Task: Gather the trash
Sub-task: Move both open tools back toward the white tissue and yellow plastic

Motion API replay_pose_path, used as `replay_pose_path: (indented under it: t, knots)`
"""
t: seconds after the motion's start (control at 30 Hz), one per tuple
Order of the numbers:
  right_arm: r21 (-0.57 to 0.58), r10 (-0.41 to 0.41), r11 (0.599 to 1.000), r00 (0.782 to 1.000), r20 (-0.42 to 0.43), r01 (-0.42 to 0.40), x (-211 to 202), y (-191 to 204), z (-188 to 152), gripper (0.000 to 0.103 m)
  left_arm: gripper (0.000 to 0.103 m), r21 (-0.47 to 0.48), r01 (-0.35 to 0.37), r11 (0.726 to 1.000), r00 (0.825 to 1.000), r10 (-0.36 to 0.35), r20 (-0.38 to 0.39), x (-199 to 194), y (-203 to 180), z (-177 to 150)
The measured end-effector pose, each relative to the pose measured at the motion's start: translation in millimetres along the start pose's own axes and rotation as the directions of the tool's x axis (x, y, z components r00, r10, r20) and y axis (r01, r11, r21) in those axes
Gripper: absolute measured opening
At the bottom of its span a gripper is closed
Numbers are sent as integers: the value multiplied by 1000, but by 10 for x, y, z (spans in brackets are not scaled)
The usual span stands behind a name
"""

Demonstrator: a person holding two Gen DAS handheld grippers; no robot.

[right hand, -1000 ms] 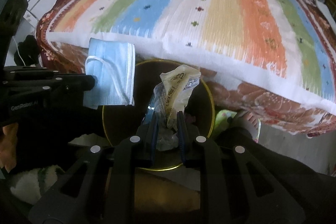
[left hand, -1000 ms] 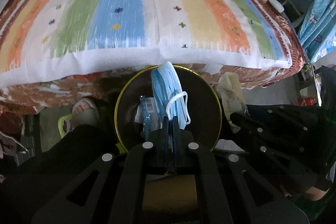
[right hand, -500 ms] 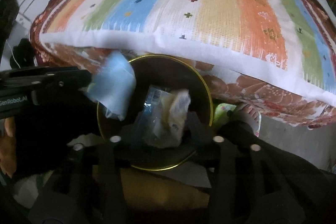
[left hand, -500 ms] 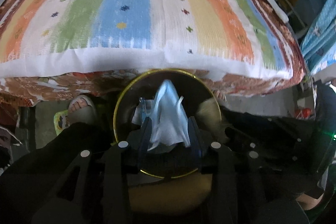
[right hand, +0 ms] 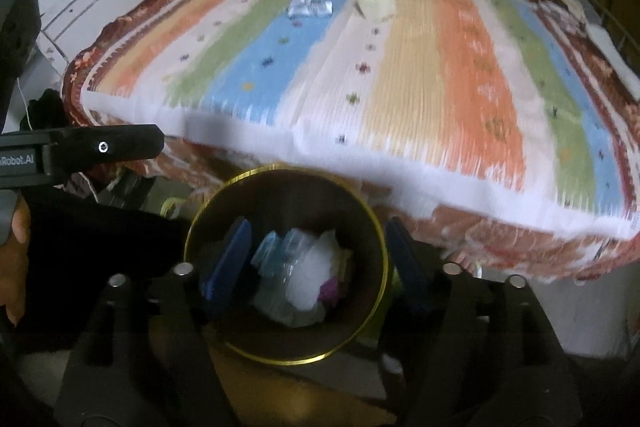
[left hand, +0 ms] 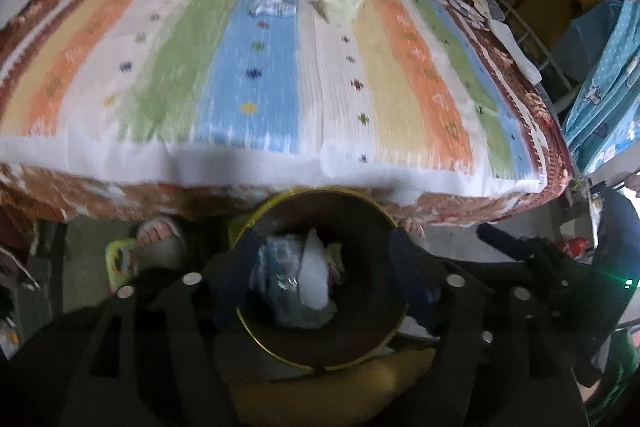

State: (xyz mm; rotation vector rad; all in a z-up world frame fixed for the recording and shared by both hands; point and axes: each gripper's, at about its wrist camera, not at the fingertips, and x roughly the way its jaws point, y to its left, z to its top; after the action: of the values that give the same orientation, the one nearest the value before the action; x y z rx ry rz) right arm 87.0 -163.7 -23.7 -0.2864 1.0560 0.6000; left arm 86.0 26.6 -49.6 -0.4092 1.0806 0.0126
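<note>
A dark round bin with a gold rim [left hand: 256,215] [right hand: 208,199] stands on the floor at the bed's near edge. It holds a heap of trash [left hand: 298,283] [right hand: 304,275], with the blue mask and wrappers in it. My left gripper [left hand: 324,283] is open and empty above the bin. My right gripper [right hand: 316,263] is open and empty above it too. A clear crumpled wrapper [left hand: 272,5] [right hand: 310,7] and a pale yellow wrapper [left hand: 340,5] [right hand: 374,1] lie far back on the striped bedspread [left hand: 256,75] [right hand: 400,75].
The left gripper's body [right hand: 80,151] shows at the left of the right wrist view. A sandalled foot [left hand: 158,235] is left of the bin. A blue patterned cloth [left hand: 604,99] and a metal rack hang at the right of the bed.
Both grippers opened and let go. The blue mask and the yellow wrapper dropped into the bin. Both grippers have risen and tilted toward the bed.
</note>
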Motion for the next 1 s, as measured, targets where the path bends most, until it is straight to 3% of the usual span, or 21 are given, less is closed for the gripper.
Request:
replay_pose_path:
  t: [0.17,0.43,0.63,1.0]
  knots:
    - [-23,8,1000,999,40,-7,-49,-46,154,79,82,47,-35,998,998,32,46,-60,-22,113]
    - [-26,25,999,998,55,-23,10,-195,562,83,97,59,-123,991,987,116,112,-62,48,384]
    - [-53,-14,998,993,114,20,76,-289,931,88,97,37,-143,989,982,138,131,-29,96,669]
    - [-83,18,997,987,161,-5,327,-396,1383,90,97,21,-129,991,982,125,139,142,96,1113]
